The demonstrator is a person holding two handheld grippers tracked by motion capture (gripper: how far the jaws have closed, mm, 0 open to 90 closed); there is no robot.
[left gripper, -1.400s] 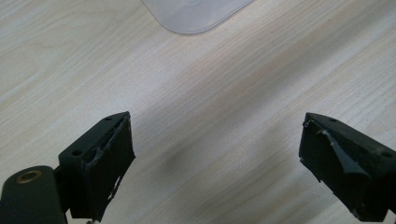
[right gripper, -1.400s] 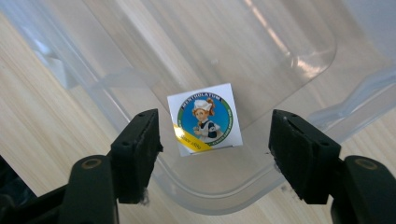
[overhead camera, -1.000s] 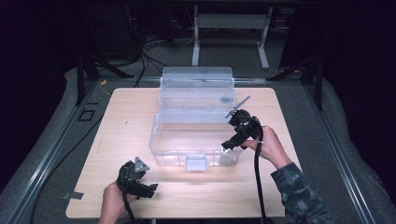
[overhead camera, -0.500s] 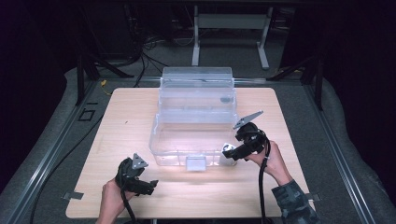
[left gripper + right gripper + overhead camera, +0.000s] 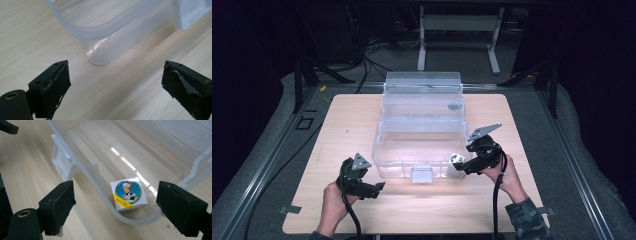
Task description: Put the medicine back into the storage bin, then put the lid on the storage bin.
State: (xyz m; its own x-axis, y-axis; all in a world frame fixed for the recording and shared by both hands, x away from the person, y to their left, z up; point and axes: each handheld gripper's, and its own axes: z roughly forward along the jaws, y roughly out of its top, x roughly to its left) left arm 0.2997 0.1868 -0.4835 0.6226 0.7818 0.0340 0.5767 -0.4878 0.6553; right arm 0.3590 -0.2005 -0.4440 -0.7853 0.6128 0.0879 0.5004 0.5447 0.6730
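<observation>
From the high view, I am looking down on the clear plastic storage box with its hinged lid standing open (image 5: pixel 419 145), which is sitting mid-way across the pale wooden bench (image 5: pixel 337 135). A second ago my right tongs (image 5: pixel 458 162) were reaching over the box's right rim; now I am holding them lower, just outside the box's near right corner. Nothing is gripped between them, so I am judging that they have let something go inside and the placing step is likely finished. My left tongs (image 5: pixel 377 188) are lying in my left hand (image 5: pixel 334 202) off the box's near left corner, much where they were before.

In the left gripper view, my left tongs (image 5: pixel 115 85) are gaping wide with only bare bench between them. The box's rounded near corner (image 5: pixel 100 47) is just beyond, apart from both jaws, and its white front latch (image 5: pixel 192 12) is showing at the upper right.

In the right gripper view, my right tongs (image 5: pixel 125 210) are also standing wide and empty. Here I am seeing what the high view is barely resolving: a small white square carton with a round picture of a nurse-like figure and a yellow band (image 5: pixel 129 194), resting on the box's floor, tucked against the inside of its near corner wall.
</observation>
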